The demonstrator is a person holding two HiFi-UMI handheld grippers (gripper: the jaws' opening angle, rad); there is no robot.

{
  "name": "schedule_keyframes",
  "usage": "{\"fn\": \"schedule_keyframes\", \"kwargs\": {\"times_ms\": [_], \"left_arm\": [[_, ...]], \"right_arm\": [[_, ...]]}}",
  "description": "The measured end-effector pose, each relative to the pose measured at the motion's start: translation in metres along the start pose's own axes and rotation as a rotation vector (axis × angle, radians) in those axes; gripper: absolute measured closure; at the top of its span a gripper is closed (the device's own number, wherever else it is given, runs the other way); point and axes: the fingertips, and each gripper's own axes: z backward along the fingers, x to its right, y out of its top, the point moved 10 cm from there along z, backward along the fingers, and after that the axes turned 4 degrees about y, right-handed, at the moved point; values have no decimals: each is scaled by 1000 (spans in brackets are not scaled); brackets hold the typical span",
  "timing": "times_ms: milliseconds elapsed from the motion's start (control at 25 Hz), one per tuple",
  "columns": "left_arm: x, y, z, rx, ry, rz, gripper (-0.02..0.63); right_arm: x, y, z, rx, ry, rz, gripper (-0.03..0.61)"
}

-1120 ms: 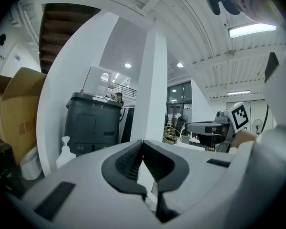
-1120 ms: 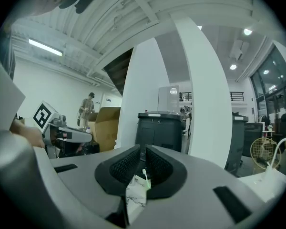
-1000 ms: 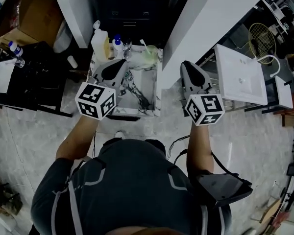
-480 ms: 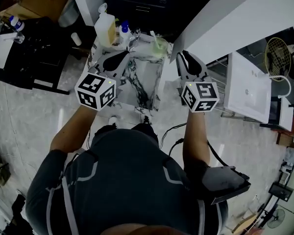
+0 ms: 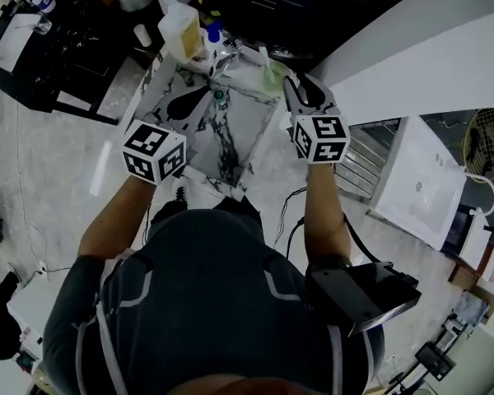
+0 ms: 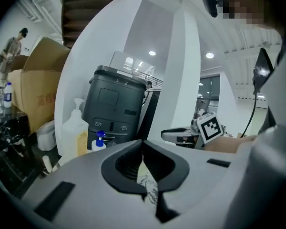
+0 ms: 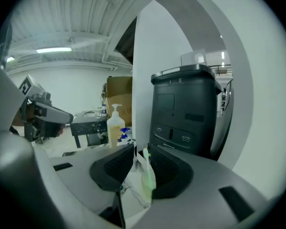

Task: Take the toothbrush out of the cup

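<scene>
A pale green cup [image 5: 273, 76] stands at the far right corner of the marble-patterned basin [image 5: 230, 142], with a toothbrush [image 5: 262, 54] sticking up out of it. My right gripper [image 5: 290, 87] is right beside the cup. Its jaws have just been opening and stand open. In the right gripper view the cup [image 7: 147, 180] and the toothbrush [image 7: 145, 152] show in the gap of the right gripper [image 7: 142, 149], and no pad presses on them. My left gripper [image 5: 206, 97] hovers over the basin's far left, shut and empty, as the left gripper [image 6: 143, 144] view also shows.
A pump soap bottle [image 5: 184, 33] and a small blue-capped bottle [image 5: 215, 35] stand at the basin's far left edge. Behind them is a dark grey bin-like unit [image 7: 186, 109]. A black table [image 5: 58, 56] stands left, and a white washbasin [image 5: 424, 179] lies on the floor right.
Both grippers have moved forward and down towards the basin's far edge. The right one has closed in on the green cup. The left one now hangs over the basin.
</scene>
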Motion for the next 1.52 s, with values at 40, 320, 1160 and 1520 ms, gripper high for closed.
{"fn": "schedule_keyframes", "kwargs": {"times_ms": [40, 320, 1160, 1520], "left_arm": [[1, -4, -2, -2, 16, 7, 604], [-1, -21, -9, -11, 139, 42, 604], [-9, -55, -1, -69, 299, 101, 603], [-8, -57, 3, -74, 302, 104, 603]], "right_arm": [[4, -6, -9, -18, 21, 2, 453], [25, -37, -60, -103, 93, 13, 448], [39, -74, -153, -304, 188, 205, 486], [41, -73, -151, -312, 177, 192, 525]]}}
